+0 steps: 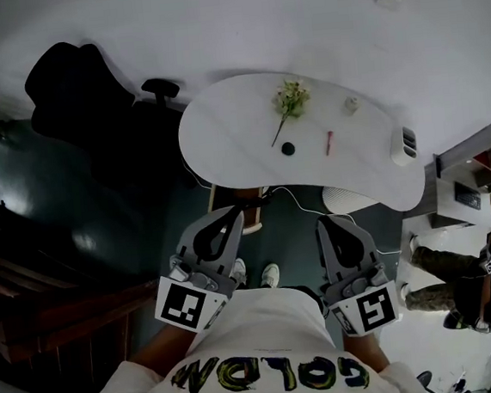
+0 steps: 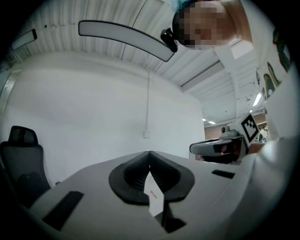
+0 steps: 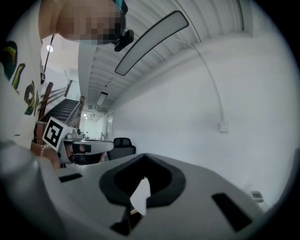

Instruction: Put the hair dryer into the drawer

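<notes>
Black item (image 1: pixel 287 148): on table (image 1: pixel 221 124), too small to identify.
Red item (image 1: pixel 329 143): thin, too small to identify.
Second person (image 1: pixel 470 286): far right, cut off by picture edge.
Shelf unit (image 1: pixel 464 183): right, cut off by picture edge.
Right gripper (image 2: pixel 197 148): lower part hidden behind left gripper (image 2: pixel 150 157).

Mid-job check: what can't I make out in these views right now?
Hair dryer: head view, white object at the table edge is too small to name.
Drawer: head view, shelf unit is cut by the right edge; no drawer discernible.
Both gripper views: aimed at the wall, table out of frame.
</notes>
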